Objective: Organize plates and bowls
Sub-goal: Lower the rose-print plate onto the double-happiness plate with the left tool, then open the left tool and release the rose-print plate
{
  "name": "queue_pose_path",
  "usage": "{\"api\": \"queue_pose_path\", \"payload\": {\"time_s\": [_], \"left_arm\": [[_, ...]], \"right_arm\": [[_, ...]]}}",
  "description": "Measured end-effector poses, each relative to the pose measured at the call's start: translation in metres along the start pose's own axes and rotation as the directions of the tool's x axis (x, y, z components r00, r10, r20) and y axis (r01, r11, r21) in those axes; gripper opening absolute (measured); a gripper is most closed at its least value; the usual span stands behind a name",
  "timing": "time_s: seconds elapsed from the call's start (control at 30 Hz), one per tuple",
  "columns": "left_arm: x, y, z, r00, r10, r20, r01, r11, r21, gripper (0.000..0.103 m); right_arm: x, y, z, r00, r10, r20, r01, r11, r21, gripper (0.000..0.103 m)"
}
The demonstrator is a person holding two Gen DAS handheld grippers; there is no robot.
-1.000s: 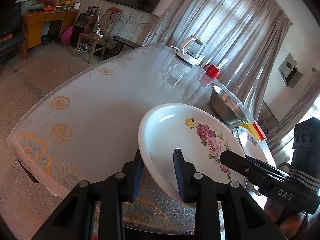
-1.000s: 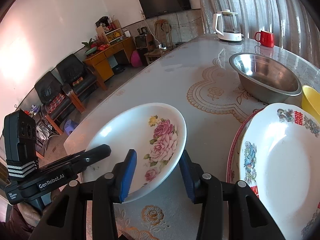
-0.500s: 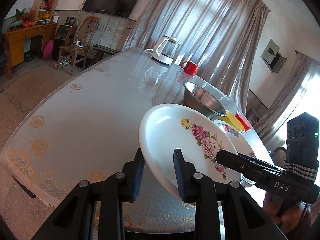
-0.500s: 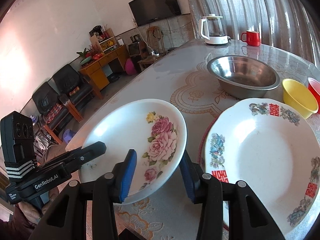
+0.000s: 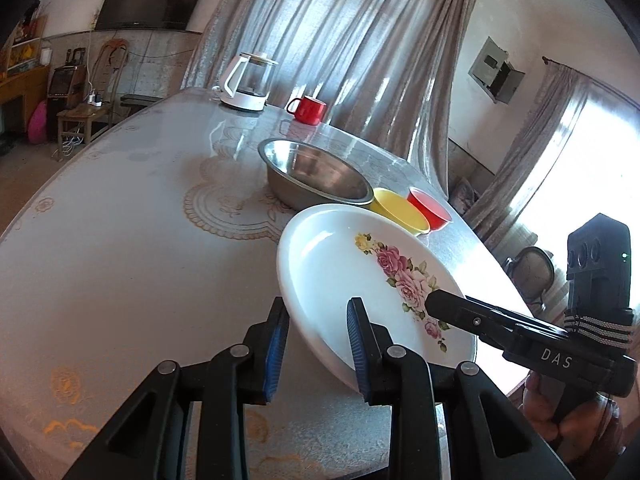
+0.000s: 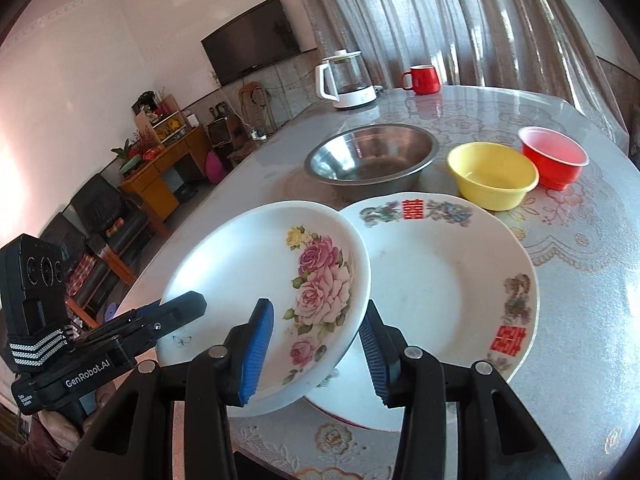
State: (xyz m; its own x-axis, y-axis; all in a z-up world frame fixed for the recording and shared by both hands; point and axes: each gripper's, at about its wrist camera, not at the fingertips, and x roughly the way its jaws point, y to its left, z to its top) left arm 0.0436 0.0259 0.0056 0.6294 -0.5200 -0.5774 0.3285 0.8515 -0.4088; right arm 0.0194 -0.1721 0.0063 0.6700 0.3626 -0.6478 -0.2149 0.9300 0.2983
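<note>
Blue-padded left gripper [image 5: 316, 344] and right gripper [image 6: 316, 354], each narrowly parted and clamped on the rose plate [image 6: 276, 280], which we hold tilted just above the red-character plate [image 6: 440, 280], "GenRobot.AI" and "DAS" on the grippers, beyond that plate steel bowl [image 6: 370, 156], yellow bowl [image 6: 492, 174], red bowl [image 6: 554, 156].

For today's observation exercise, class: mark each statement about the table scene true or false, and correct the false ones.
1. Both claws grip the white rose-patterned plate. True: left claw, right claw.
2. The steel bowl holds the yellow plastic bowl. False: they sit side by side.
3. The red mug stands beside the white kettle. True.
4. The rose plate lies flat on the table. False: it is lifted and tilted, partly over the plate with red characters.
</note>
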Motion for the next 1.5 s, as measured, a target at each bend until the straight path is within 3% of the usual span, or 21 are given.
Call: {"api": "queue_pose_path", "payload": {"time_s": [0.23, 0.53, 1.37, 1.5], "left_arm": [[0.027, -0.023, 0.007, 0.998, -0.025, -0.060, 0.028, 0.999, 0.040, 0.029], [0.043, -0.039, 0.010, 0.996, -0.029, -0.083, 0.035, 0.997, 0.072, 0.031], [0.044, -0.043, 0.006, 0.996, 0.005, -0.092, 0.001, 0.997, 0.071, 0.034], [0.044, -0.044, 0.004, 0.995, -0.006, -0.102, 0.013, 0.997, 0.075, 0.034]], "right_arm": [[-0.008, -0.035, -0.002, 0.997, -0.077, 0.007, 0.076, 0.995, 0.066, 0.044], [-0.011, -0.062, -0.004, 0.990, -0.138, 0.010, 0.136, 0.984, 0.119, 0.046], [-0.005, -0.060, -0.010, 0.978, -0.207, -0.014, 0.207, 0.975, 0.084, 0.051], [-0.012, -0.055, -0.008, 0.980, -0.197, 0.024, 0.195, 0.979, 0.065, 0.051]]}}
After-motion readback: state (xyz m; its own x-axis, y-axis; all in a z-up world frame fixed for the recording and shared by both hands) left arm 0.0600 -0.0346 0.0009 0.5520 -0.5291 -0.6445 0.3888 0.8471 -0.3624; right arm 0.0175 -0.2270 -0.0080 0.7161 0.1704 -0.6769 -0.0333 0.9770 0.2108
